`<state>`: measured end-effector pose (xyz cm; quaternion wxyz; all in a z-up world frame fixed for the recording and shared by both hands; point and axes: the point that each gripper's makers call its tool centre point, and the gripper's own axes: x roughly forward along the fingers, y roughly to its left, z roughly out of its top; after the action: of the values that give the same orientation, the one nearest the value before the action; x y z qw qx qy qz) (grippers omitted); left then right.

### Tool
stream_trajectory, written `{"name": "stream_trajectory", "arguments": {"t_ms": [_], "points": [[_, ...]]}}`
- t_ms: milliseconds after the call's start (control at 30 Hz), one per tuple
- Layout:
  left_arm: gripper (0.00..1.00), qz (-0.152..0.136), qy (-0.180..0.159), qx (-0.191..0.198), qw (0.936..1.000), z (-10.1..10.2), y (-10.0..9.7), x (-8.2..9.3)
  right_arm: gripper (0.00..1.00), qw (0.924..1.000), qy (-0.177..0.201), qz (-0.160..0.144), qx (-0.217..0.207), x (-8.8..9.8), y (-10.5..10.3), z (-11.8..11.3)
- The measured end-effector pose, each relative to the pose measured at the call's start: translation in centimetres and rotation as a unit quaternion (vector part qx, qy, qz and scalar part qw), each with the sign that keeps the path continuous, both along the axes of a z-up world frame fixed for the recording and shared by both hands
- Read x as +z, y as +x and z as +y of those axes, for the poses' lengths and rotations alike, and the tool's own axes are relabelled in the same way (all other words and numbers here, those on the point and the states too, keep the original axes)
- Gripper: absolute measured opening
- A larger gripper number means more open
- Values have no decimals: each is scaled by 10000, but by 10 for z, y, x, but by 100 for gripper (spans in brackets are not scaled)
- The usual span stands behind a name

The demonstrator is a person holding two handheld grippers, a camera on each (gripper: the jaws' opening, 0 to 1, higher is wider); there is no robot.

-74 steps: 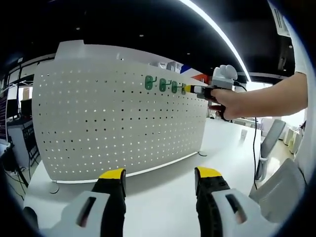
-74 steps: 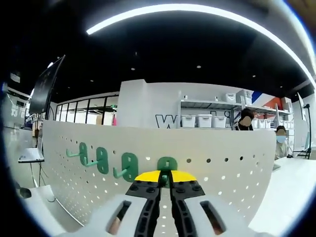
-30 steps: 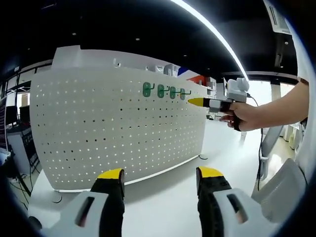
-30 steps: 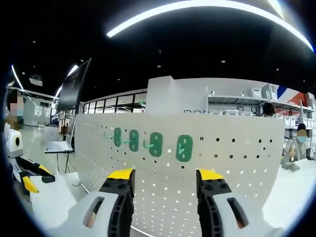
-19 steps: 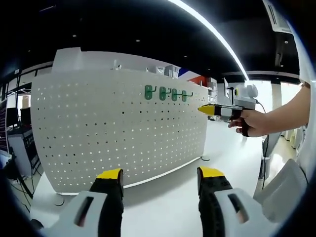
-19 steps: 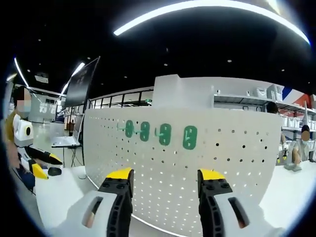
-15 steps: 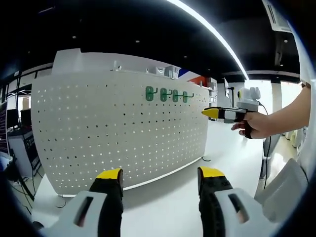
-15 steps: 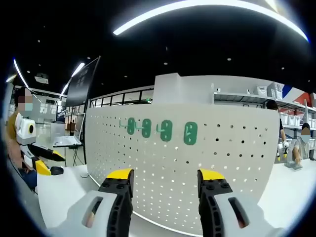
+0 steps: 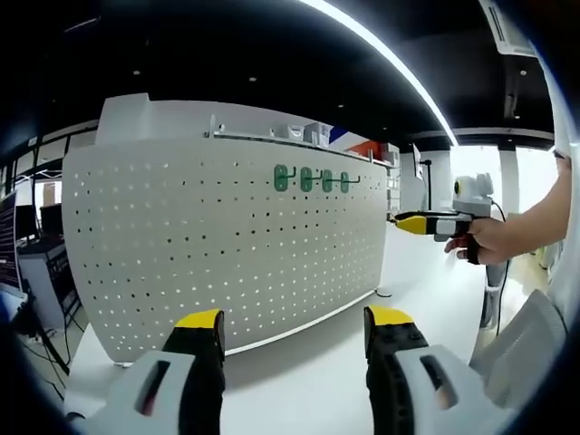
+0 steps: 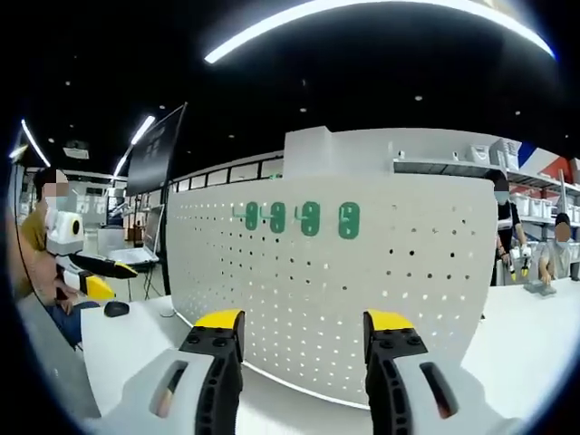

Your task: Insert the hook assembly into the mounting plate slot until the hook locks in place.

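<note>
Backing off from the pegboard [image 10: 362, 272], the right gripper [image 10: 304, 362] has let go: earlier its jaws were pinched together on the fourth green hook at the panel face, and now they stand wide apart with nothing between them. Seen from the left gripper view, that same tool [image 9: 419, 223] hangs in a hand [image 9: 494, 243] well to the right of the pegboard's end. The left gripper [image 9: 294, 362] also has its jaws spread and empty, low in front of the pegboard.

Four green hooks [image 10: 308, 218] sit in a row near the pegboard's upper edge; the newest one [image 10: 349, 220] is the rightmost in the right gripper view.

My worry is whether that last hook is truly locked. Its plate looks flush with the pegboard, but the catch behind cannot be seen, so a half-seated hook could tilt or drop out later. A careless swing of either tool past the pegboard could also knock the row or push the panel, and pulling further away could take the hooks out of sight.

Below the pegboard runs a smooth white table [image 10: 136, 340], with a small dark object [image 10: 116, 309] to its left. Beyond lie shelving, seated people, strip lights and a dark ceiling.
</note>
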<state>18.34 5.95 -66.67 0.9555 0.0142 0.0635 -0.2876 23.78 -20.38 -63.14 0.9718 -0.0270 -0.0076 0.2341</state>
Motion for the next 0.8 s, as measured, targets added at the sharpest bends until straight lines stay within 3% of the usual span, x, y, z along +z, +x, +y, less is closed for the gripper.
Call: {"name": "stream_trajectory", "arguments": {"t_ms": [800], "points": [[66, -26, 67, 136, 9999, 16, -9, -6, 52, 9993, 156, 350, 10, -32, -42, -6]]}}
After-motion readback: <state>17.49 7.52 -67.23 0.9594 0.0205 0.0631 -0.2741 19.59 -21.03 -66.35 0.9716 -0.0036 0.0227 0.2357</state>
